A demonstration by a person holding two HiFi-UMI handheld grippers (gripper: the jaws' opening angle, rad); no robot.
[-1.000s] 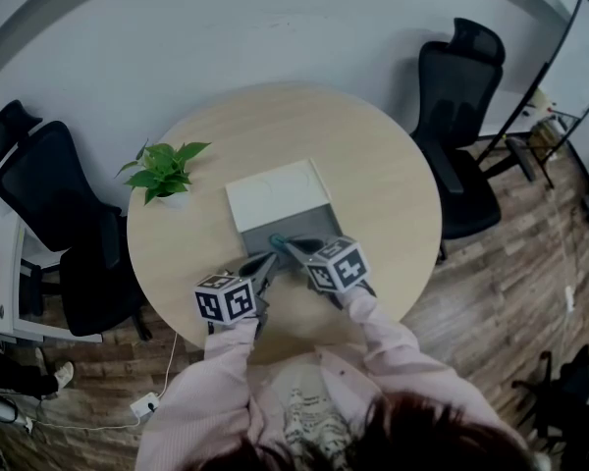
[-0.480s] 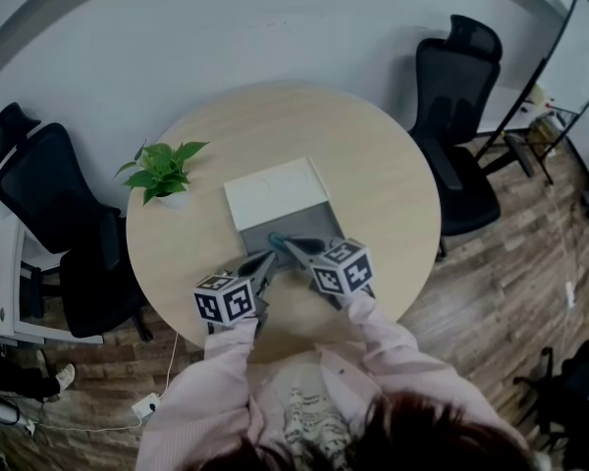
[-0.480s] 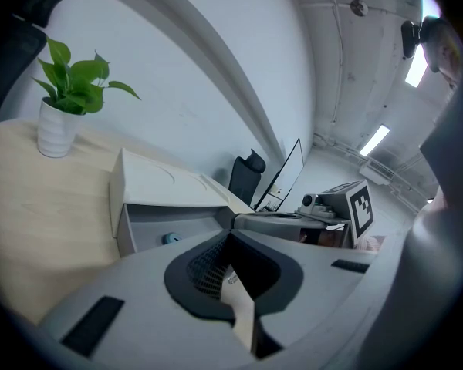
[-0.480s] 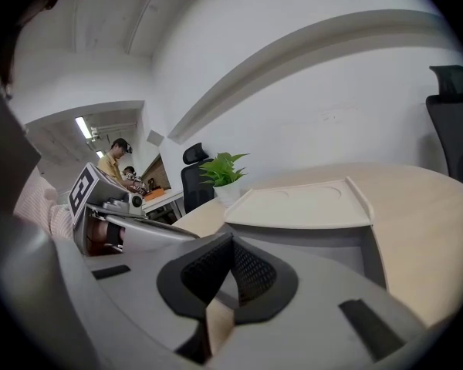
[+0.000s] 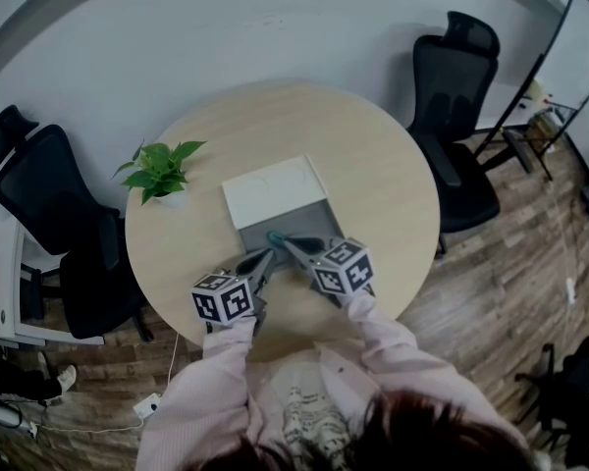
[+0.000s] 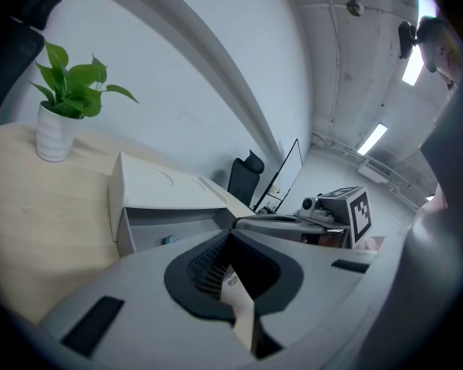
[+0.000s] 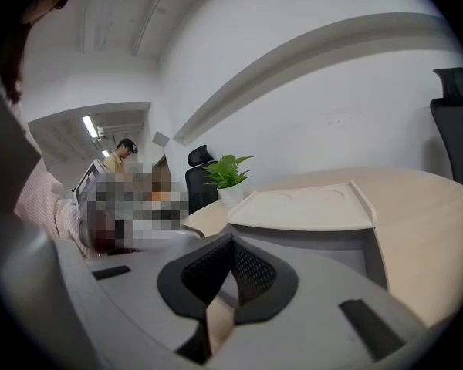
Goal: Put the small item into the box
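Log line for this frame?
left tool: shut | right tool: shut, at box front | small item: inside box | lid: slid partly open

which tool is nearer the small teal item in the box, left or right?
Right. The right tool reaches over the open grey part of the box, tips beside the small teal item; the left tool stops at the box's near edge.

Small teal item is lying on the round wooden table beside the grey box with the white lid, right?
Not right. The small teal item lies inside the open grey box with the white lid, not on the round wooden table beside it. The left gripper view shows it.
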